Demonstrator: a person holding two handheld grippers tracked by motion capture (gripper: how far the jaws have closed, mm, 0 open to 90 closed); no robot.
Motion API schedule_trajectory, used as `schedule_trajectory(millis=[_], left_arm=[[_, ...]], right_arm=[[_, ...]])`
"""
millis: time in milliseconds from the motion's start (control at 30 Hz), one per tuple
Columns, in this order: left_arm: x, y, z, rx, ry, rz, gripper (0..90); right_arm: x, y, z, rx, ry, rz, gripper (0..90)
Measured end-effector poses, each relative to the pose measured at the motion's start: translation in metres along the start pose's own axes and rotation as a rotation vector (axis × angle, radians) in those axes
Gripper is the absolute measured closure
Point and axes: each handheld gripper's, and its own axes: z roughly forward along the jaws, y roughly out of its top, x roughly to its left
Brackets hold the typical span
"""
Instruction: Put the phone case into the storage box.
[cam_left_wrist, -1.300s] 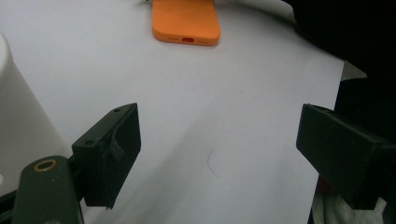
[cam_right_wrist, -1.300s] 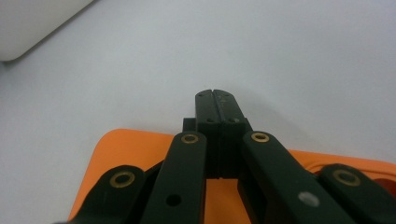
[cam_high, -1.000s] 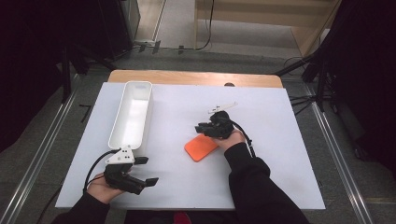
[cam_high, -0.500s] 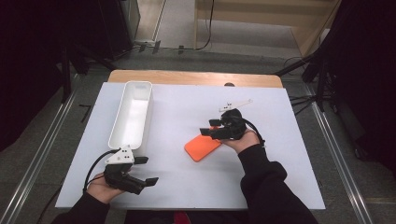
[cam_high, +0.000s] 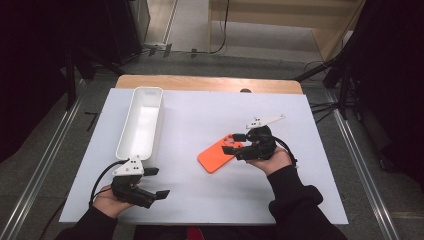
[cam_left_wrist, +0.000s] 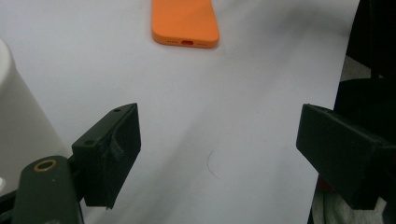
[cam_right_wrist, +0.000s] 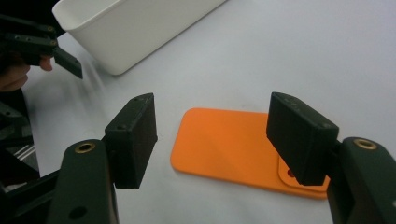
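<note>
I see my right gripper (cam_high: 231, 143) with jaws just spread over the flat orange phone case (cam_high: 218, 154) lying mid-table, nothing pinched; thin, light and slippery, I'd pinch its long edges, my left gripper (cam_high: 157, 182) empty, jaws apart.

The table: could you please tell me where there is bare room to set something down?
The table is bare between the white bin and the orange phone case, along the far edge, and across the near strip between the left gripper and the right sleeve. It is tight only around the case, where the right gripper hangs with its jaws apart.
</note>
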Motion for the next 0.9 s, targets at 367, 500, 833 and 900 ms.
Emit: schedule_trajectory(millis=[367,500,833,900], left_arm=[[0.0,0.0,-0.001,-0.003,0.007,-0.002,14.2],[-0.001,0.001,-0.002,-0.021,0.007,0.001,14.2],[0.0,0.001,-0.001,-0.014,0.006,0.004,14.2],[0.0,0.001,-0.001,-0.013,0.004,0.003,14.2]], right_arm=[[0.006,-0.024,-0.017,-0.012,-0.003,0.005,31.4],[0.006,-0.036,-0.019,-0.021,-0.007,0.011,31.3],[0.009,-0.062,-0.031,-0.03,-0.012,0.014,31.3],[0.01,-0.066,-0.032,-0.034,-0.012,0.004,31.3]])
